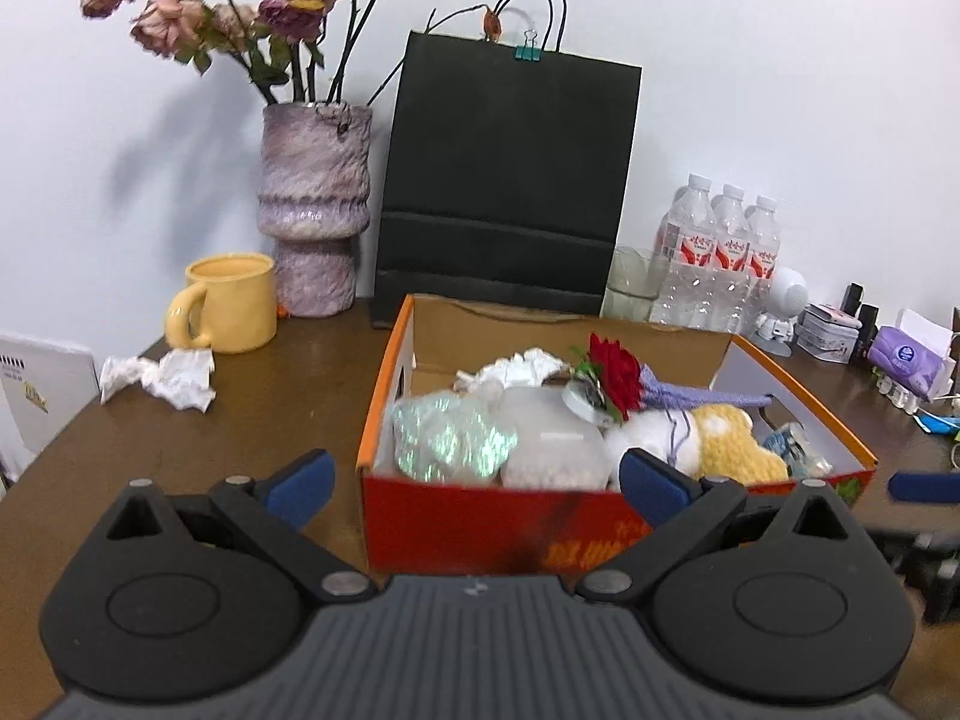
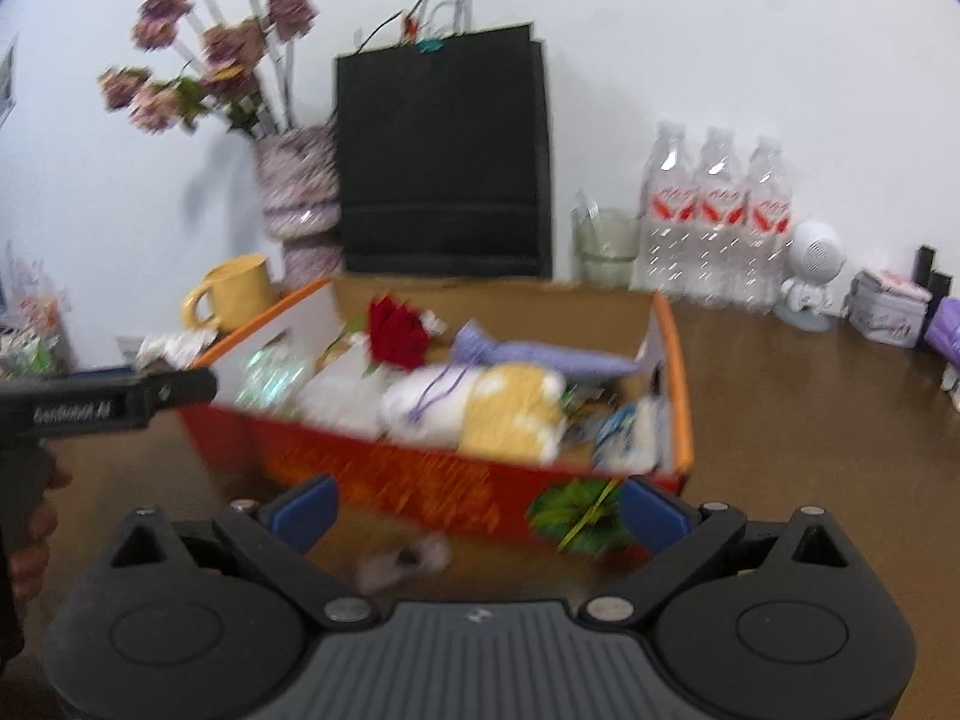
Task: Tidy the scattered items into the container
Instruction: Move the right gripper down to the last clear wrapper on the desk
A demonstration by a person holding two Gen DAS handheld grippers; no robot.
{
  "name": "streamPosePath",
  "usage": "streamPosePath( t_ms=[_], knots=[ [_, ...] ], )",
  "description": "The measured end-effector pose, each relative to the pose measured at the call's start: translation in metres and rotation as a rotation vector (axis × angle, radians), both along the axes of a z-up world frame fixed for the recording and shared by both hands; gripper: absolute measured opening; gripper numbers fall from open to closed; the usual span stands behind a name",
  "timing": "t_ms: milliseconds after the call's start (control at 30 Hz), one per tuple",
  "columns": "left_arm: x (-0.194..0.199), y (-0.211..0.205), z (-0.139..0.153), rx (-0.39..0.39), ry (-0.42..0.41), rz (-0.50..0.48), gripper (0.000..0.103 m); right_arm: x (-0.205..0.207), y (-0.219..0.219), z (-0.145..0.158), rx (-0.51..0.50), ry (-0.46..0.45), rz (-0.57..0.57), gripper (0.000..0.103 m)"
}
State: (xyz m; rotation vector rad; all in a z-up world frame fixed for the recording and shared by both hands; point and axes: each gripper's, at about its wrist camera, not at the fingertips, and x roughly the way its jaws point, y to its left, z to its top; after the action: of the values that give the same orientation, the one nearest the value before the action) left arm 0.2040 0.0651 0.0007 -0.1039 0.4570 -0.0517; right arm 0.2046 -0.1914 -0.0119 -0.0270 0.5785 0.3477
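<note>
An open orange-and-red cardboard box stands on the brown table, also in the right wrist view. It holds a red flower, a yellow-and-white knitted toy, a shiny iridescent packet, a lilac pouch and other small things. A crumpled white paper lies on the table left of the box. A small pale object, blurred, lies on the table in front of the box. My left gripper is open and empty before the box. My right gripper is open and empty above the pale object.
A yellow mug, a purple vase of dried roses and a black paper bag stand behind the box. Water bottles, a glass, a white figurine, tins and tissues are at the right rear.
</note>
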Motion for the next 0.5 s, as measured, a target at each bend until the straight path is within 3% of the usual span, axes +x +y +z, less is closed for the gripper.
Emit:
streamPosePath(
  t_ms=[333,433,500],
  knots=[
    [-0.003,0.015,-0.029,-0.005,0.072,0.018,0.103,0.009,0.039,-0.037,-0.031,0.115,-0.015,0.082],
    [-0.001,0.017,-0.035,0.003,0.102,0.015,0.103,0.018,0.049,-0.043,-0.042,0.13,-0.051,0.074],
    [-0.001,0.017,-0.037,0.015,0.103,0.013,0.103,0.024,0.054,-0.047,-0.051,0.144,-0.075,0.062]
  ],
)
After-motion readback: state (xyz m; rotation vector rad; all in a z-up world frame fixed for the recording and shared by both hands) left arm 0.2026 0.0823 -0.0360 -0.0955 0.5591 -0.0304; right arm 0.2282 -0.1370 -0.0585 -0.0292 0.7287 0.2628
